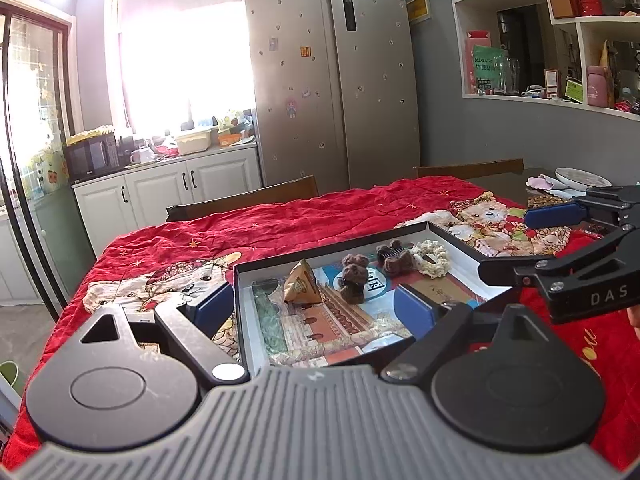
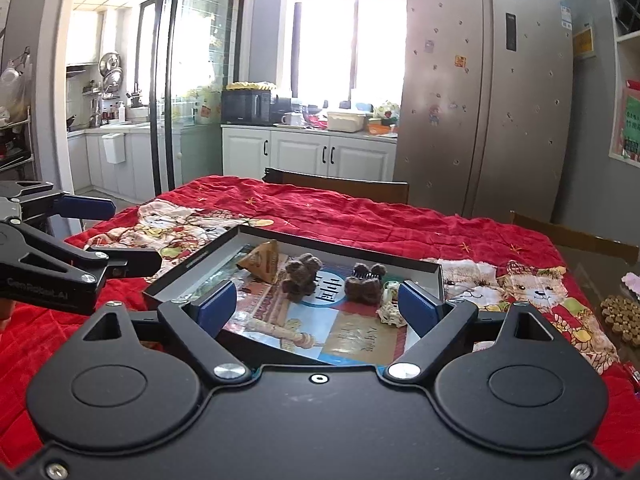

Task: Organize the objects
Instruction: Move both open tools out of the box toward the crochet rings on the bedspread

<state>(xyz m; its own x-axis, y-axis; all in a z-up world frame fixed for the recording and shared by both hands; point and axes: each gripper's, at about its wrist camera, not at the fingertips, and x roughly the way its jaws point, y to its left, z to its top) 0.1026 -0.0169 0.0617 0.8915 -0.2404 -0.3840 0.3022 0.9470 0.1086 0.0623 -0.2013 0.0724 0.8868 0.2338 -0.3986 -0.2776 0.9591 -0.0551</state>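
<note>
A shallow black-rimmed box (image 1: 348,244) (image 2: 340,249) with a picture lining lies on the red quilt. Inside it are a tan triangular packet (image 1: 302,290) (image 2: 262,264), two brown fuzzy hair clips (image 1: 354,280) (image 1: 394,258) (image 2: 300,278) (image 2: 364,282) and a cream scrunchie (image 1: 432,259) (image 2: 390,311). My left gripper (image 1: 314,308) (image 2: 116,236) is open over the box's near left corner, nothing between its blue pads. My right gripper (image 2: 318,306) (image 1: 532,244) is open over the near right part, also holding nothing.
The red quilt (image 1: 304,220) with bear prints covers the table. Two wooden chair backs (image 1: 244,200) (image 2: 340,186) stand along the far side. White plates (image 1: 582,179) and a brown beaded mat (image 2: 622,314) sit on the bare table at the right.
</note>
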